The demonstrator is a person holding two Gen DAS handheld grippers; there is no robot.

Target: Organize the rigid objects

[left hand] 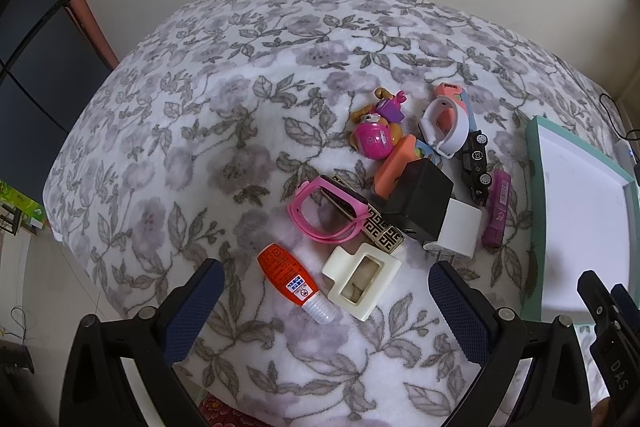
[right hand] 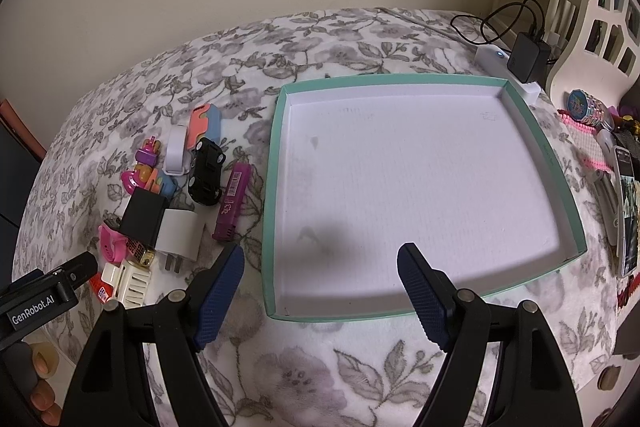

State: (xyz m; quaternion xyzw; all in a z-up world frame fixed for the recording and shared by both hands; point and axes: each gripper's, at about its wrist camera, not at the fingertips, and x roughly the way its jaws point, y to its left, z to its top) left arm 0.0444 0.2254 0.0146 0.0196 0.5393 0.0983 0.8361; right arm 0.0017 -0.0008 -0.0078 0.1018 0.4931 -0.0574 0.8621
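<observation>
A pile of small rigid objects lies on the flowered blanket. Nearest my open left gripper are an orange glue bottle and a cream hair clip, both lying between its fingertips. Behind them are a pink watch band, a black charger, a white charger, a purple marker, a black toy car, a white wristband and a pink toy figure. My right gripper hangs open and holds nothing over the near part of an empty teal-rimmed tray.
A white power strip with a black adapter and cable sits behind the tray. A phone and pink beaded items lie to the tray's right. The blanket drops off at the left edge. A wall stands behind.
</observation>
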